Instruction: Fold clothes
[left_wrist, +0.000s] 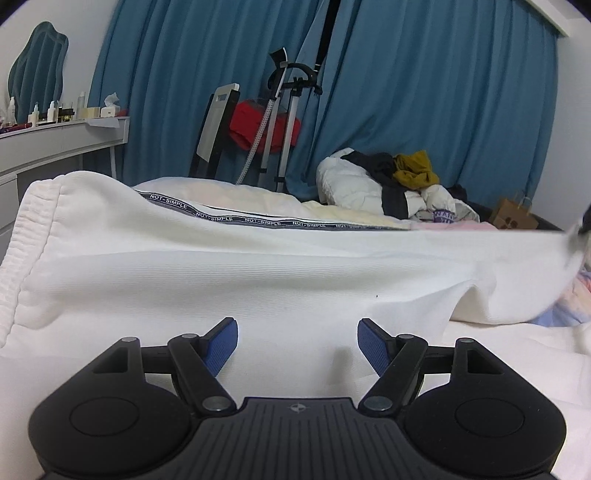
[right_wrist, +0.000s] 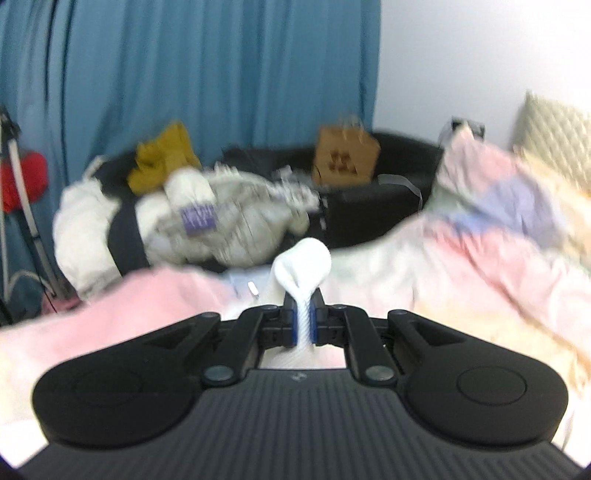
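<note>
White trousers (left_wrist: 258, 266) drape just ahead of the spread, empty left claw (left_wrist: 297, 345) on the bed (left_wrist: 517, 369); only the right wrist view shows the right claw (right_wrist: 303, 325) pinching their bunched fabric.

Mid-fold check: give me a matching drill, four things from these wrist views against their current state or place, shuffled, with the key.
Things:
1. left gripper
2. right gripper
3. white ribbed-cuff knit garment
4. brown paper bag with handles

States or places:
A. standing on the black sofa by the blue curtain
B. shut, pinching a bunch of white cloth
C. open, blue pads apart, nothing between them
D. stretched out across the bed, one end lifted at the right edge of the left wrist view

Pairs: 1-C, 2-B, 3-D, 4-A
</note>
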